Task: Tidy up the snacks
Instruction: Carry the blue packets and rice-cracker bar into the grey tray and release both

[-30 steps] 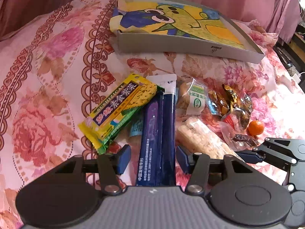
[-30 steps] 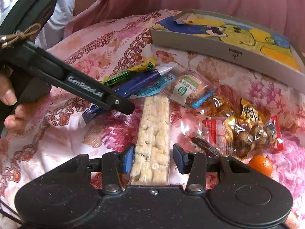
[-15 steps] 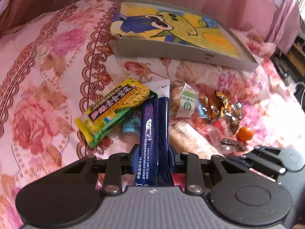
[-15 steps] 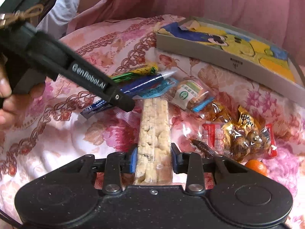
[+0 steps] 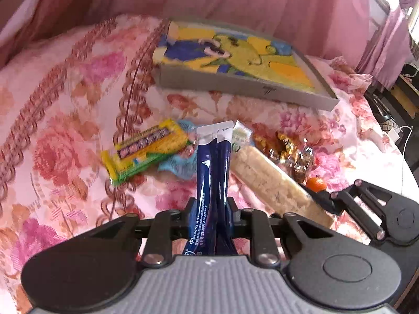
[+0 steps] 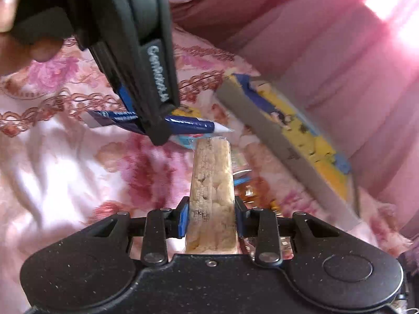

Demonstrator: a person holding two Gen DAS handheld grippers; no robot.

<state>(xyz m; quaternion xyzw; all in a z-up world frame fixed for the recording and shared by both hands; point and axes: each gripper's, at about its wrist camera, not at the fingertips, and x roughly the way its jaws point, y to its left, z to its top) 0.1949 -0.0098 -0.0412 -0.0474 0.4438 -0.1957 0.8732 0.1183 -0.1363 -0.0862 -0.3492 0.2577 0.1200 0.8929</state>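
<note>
My left gripper (image 5: 211,210) is shut on two dark blue stick packets (image 5: 212,172), lifted off the bedspread with their white ends pointing away. My right gripper (image 6: 211,216) is shut on a long clear pack of pale rice crackers (image 6: 211,180), also raised. That cracker pack (image 5: 272,180) and the right gripper (image 5: 366,209) appear at the right of the left wrist view. The left gripper with the blue packets (image 6: 183,125) crosses the upper left of the right wrist view. A grey tray with a cartoon lining (image 5: 235,83) lies beyond, and it shows again, the tray (image 6: 272,141), on the right.
On the floral bedspread lie a yellow-green snack bar (image 5: 146,151), a light blue wrapper (image 5: 180,162), several shiny wrapped snacks (image 5: 290,149) and a small orange (image 5: 315,184). Pink curtains (image 5: 235,5) hang behind. A hand (image 6: 15,39) holds the left gripper.
Both grippers have closed on their packs and lifted them off the bedspread. The right gripper has tilted up and swung toward the tray; the left gripper now sits close above it.
</note>
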